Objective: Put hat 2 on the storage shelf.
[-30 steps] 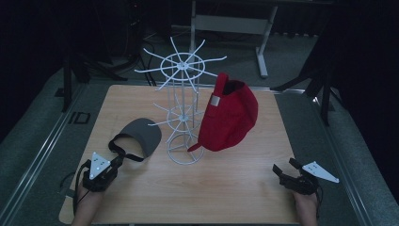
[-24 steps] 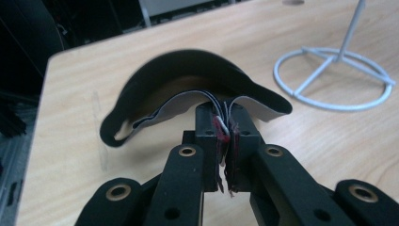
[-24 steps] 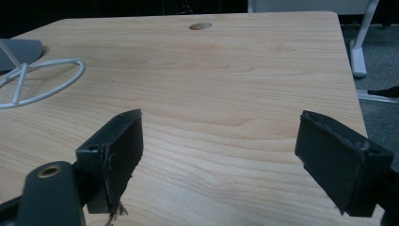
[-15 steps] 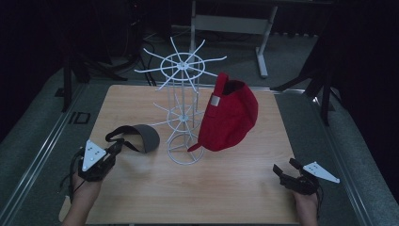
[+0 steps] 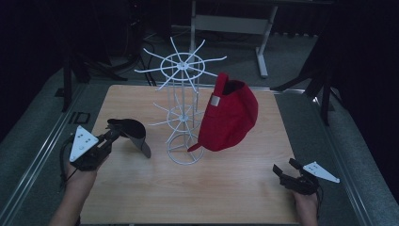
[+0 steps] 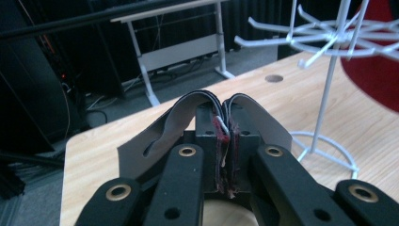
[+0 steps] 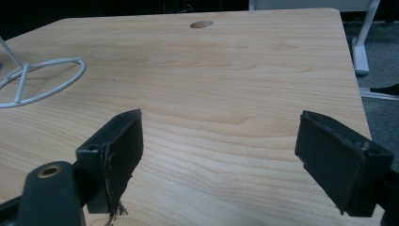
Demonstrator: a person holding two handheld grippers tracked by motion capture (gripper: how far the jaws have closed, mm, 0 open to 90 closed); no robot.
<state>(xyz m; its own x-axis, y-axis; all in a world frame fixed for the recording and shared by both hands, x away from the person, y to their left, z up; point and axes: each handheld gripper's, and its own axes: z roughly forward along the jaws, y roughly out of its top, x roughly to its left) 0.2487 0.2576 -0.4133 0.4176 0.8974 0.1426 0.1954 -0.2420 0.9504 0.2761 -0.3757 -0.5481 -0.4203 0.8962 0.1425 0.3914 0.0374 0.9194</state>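
- The right tool [image 5: 283, 170] rests at the near right corner of the counter [image 5: 235, 188], held by a hand [image 5: 306, 205] coming in from the bottom edge. In the right gripper view its two black jaws stand wide apart with nothing between them, just bare wood grain.
- The left tool [image 5: 109, 137] sits at the near left side of the counter, its grey three-cornered plate [image 5: 81, 142] facing up. It is clenched on the grey visor [image 5: 131, 134], which is lifted off the wood and tilts out to the right of the tool.
- In the left gripper view the jaws are pressed together on a folded band of the grey visor [image 6: 244, 113], whose two loops bulge out on either side of the closed pads.
- Just beyond the visor, mid-counter, stands the white wire rack [image 5: 181, 103], upright on its ring base, with spokes fanning out at the top.
- A red cap [image 5: 230, 117] hangs on the right side of the rack, its brim pointing down, close above the ring base.
- Farther back, past the counter's far edge, a white desk frame [image 5: 263, 28] stands on the dark floor.
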